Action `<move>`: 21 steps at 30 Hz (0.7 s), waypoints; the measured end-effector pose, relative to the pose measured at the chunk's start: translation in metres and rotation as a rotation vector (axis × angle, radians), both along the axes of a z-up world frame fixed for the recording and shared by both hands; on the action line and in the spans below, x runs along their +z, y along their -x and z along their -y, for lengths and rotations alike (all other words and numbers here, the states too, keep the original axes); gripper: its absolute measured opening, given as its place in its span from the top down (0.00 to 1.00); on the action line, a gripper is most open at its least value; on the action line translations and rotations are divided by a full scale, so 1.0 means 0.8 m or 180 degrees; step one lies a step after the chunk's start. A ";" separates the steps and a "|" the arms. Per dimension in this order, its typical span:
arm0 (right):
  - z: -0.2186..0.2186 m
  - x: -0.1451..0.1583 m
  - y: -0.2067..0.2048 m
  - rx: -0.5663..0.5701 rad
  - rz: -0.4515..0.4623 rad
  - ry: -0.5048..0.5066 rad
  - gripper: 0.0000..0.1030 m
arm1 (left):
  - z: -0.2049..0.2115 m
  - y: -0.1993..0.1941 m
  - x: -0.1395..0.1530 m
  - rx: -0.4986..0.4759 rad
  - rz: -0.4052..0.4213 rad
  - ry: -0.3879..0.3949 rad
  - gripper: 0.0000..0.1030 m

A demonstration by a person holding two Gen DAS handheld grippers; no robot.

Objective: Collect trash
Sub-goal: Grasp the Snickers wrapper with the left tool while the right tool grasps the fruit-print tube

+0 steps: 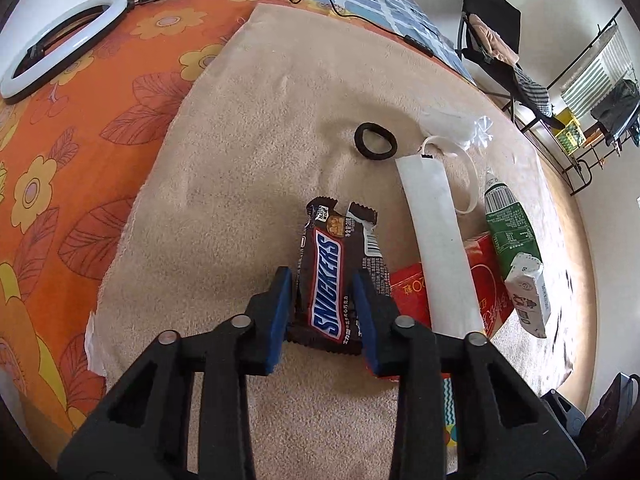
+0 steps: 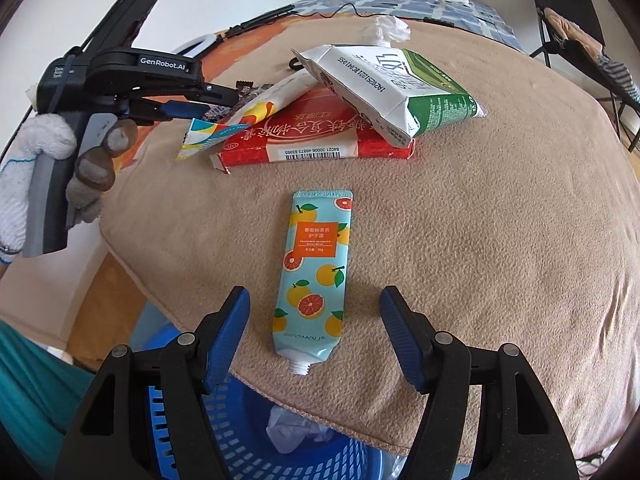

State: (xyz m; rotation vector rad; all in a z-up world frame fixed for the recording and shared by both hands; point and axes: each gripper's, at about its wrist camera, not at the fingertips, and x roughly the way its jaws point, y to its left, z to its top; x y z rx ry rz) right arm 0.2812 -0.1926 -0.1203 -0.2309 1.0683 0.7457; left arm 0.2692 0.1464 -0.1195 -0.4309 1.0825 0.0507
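A brown Snickers wrapper point(image 1: 328, 280) lies on the beige cloth point(image 1: 240, 140). My left gripper point(image 1: 322, 276) is shut on its lower half, with a blue pad pressed on each side. The right wrist view shows that gripper point(image 2: 224, 106) held by a gloved hand point(image 2: 40, 152) at the far left of the trash pile. My right gripper point(image 2: 314, 292) stands open low over a light-blue hand-cream tube point(image 2: 316, 240) printed with citrus fruit. The tube lies between the fingers with its neck toward me, and neither pad touches it.
A red flat box point(image 2: 304, 136), a green-and-white carton point(image 2: 400, 84) and a long white wrapper point(image 1: 436, 232) are piled together. Beyond them lie a black hair tie point(image 1: 376, 141) and crumpled plastic point(image 1: 452, 128). A blue basket point(image 2: 240, 440) holding crumpled paper stands below the near cloth edge. A ring light point(image 1: 60, 44) lies far left.
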 end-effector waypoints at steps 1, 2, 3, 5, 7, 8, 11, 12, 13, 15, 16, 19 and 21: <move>-0.002 0.000 0.000 0.0007 0.0027 0.0030 0.35 | 0.001 0.000 -0.001 -0.0001 -0.0006 -0.0024 0.79; -0.005 -0.001 0.001 0.0016 0.0053 0.0063 0.35 | 0.002 -0.001 -0.001 -0.0003 -0.0011 -0.0053 0.86; -0.007 -0.001 0.001 0.0026 0.0083 0.0095 0.35 | 0.003 -0.001 -0.002 -0.0007 -0.0015 -0.0076 0.89; -0.011 -0.002 0.003 0.0038 0.0134 0.0146 0.36 | 0.002 -0.001 -0.001 0.0006 0.0003 -0.0083 0.90; -0.011 -0.001 0.003 0.0019 0.0194 0.0195 0.46 | 0.000 0.001 0.001 0.0023 0.0028 -0.0114 0.93; -0.010 -0.001 0.002 0.0015 0.0214 0.0211 0.54 | -0.001 0.001 0.002 0.0029 0.0042 -0.0133 0.94; -0.004 0.000 -0.003 -0.0035 0.0186 0.0165 0.68 | -0.003 0.004 0.007 0.0061 0.0087 -0.0159 0.95; -0.002 0.000 -0.005 -0.0048 0.0153 0.0122 0.68 | -0.004 0.005 0.009 0.0073 0.0100 -0.0164 0.95; 0.000 0.000 -0.007 -0.0058 0.0135 0.0091 0.68 | -0.005 0.006 0.010 0.0079 0.0113 -0.0166 0.95; 0.000 0.001 -0.008 -0.0064 0.0135 0.0077 0.68 | -0.006 0.008 0.014 0.0091 0.0143 -0.0182 0.95; 0.000 0.000 -0.008 -0.0068 0.0137 0.0070 0.68 | -0.006 0.009 0.017 0.0099 0.0161 -0.0184 0.95; 0.001 0.003 -0.009 -0.0086 0.0142 0.0042 0.68 | -0.009 0.013 0.024 0.0120 0.0215 -0.0200 0.96; 0.003 0.005 -0.010 -0.0095 0.0164 0.0030 0.68 | -0.008 0.017 0.029 0.0119 0.0250 -0.0217 0.96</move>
